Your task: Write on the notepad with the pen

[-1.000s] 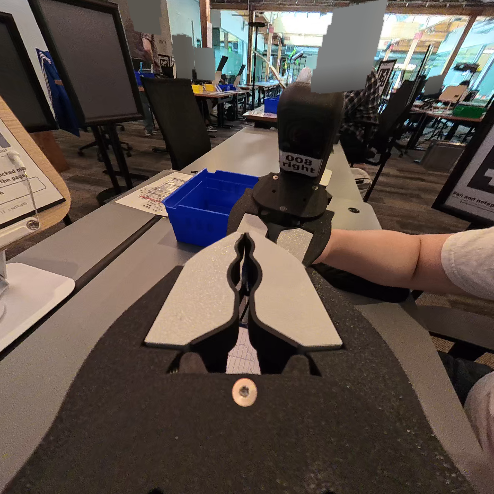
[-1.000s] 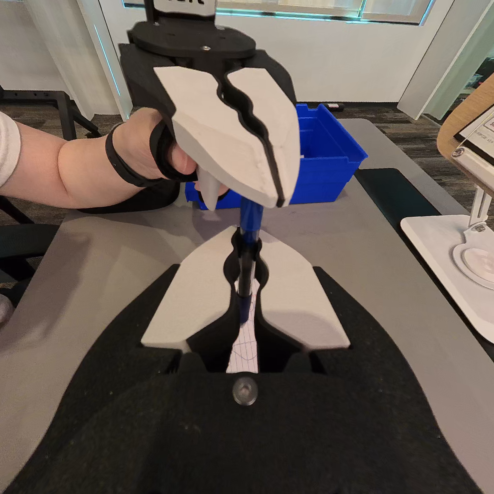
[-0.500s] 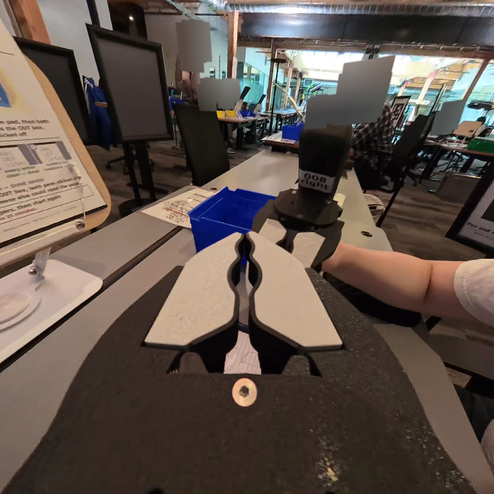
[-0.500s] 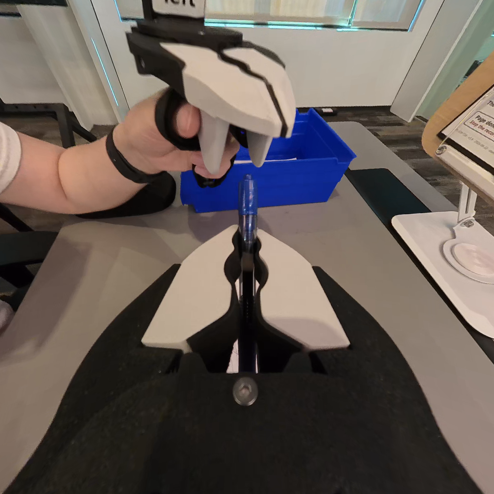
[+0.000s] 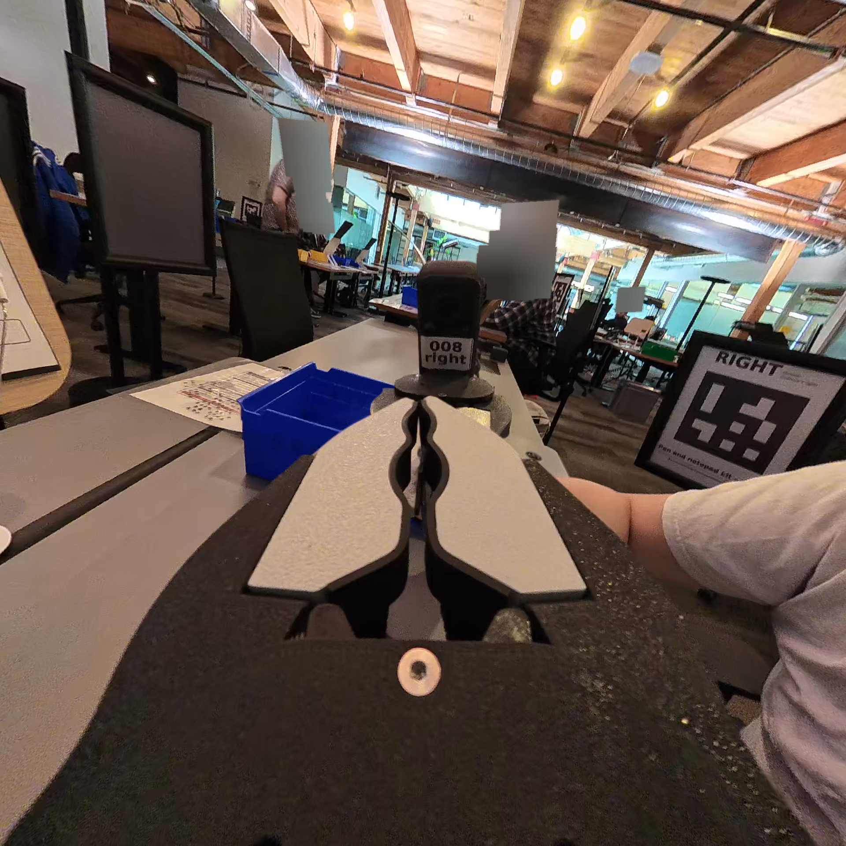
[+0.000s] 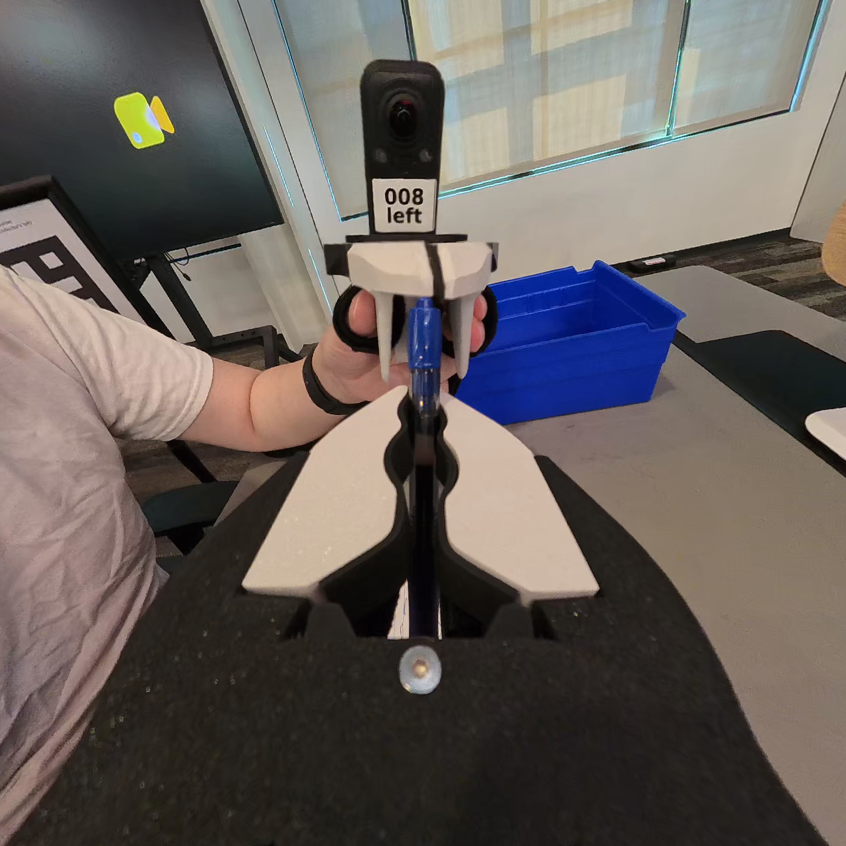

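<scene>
My right gripper (image 6: 423, 400) is shut on a blue pen (image 6: 423, 348). The pen runs along the gap between its fingers, and its blue cap end points away from me. A white sliver of the notepad (image 6: 397, 618) shows below, through the gap beside the pen. My left gripper (image 6: 434, 279) faces the right one, shut and empty, just above and behind the pen's cap end. In the left wrist view the left gripper (image 5: 419, 405) is shut, and the right gripper's camera mount (image 5: 446, 352) stands just beyond its tips.
A blue plastic bin (image 6: 572, 348) stands on the grey table (image 6: 664, 480) behind the grippers; it also shows in the left wrist view (image 5: 293, 425). A printed sheet (image 5: 210, 393) lies beside it. A framed marker board (image 5: 741, 412) stands to the right. Some 5 cm of space lies between my two pairs of fingers.
The left gripper has let go of the pen's top end and lifted clear. Both grippers have tilted up from the notepad and now face each other level, with the pen still in the right one.
</scene>
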Demonstrator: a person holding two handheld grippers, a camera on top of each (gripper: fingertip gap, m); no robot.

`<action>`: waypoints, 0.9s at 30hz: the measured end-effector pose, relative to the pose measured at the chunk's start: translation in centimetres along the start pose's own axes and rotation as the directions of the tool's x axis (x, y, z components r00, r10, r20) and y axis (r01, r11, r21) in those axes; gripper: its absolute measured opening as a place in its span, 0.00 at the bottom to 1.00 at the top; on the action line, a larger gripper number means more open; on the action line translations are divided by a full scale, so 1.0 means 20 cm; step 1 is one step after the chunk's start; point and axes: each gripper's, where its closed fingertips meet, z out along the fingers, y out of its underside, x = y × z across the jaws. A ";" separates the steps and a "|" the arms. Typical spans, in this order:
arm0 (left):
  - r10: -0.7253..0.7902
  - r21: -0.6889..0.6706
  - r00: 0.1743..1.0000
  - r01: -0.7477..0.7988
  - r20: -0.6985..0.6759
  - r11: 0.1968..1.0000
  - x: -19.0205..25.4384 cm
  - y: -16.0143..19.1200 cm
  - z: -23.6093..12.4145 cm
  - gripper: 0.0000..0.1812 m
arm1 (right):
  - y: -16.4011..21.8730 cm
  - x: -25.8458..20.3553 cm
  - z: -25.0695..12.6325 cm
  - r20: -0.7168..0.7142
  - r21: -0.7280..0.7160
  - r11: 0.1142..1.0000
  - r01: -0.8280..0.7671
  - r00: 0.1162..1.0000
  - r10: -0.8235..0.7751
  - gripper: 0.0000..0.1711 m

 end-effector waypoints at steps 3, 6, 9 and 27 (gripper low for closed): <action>-0.030 0.033 0.999 0.030 -0.012 0.999 0.00 -0.01 -0.01 0.00 | 0.01 -0.01 0.01 0.002 -0.026 1.000 0.006 1.000 -0.006 0.03; -0.027 0.005 0.999 0.027 -0.031 1.000 0.01 0.02 0.01 0.00 | 0.03 -0.01 0.02 0.008 -0.035 0.999 0.001 1.000 -0.001 0.03; -0.028 0.015 0.999 0.029 -0.037 0.999 0.02 0.02 0.02 0.00 | 0.03 -0.02 0.03 0.032 -0.016 1.000 -0.025 0.999 0.025 0.02; -0.077 0.048 0.996 0.079 -0.044 0.996 0.01 0.03 0.02 0.00 | 0.02 -0.02 0.04 0.054 0.052 0.997 -0.061 0.997 0.058 0.02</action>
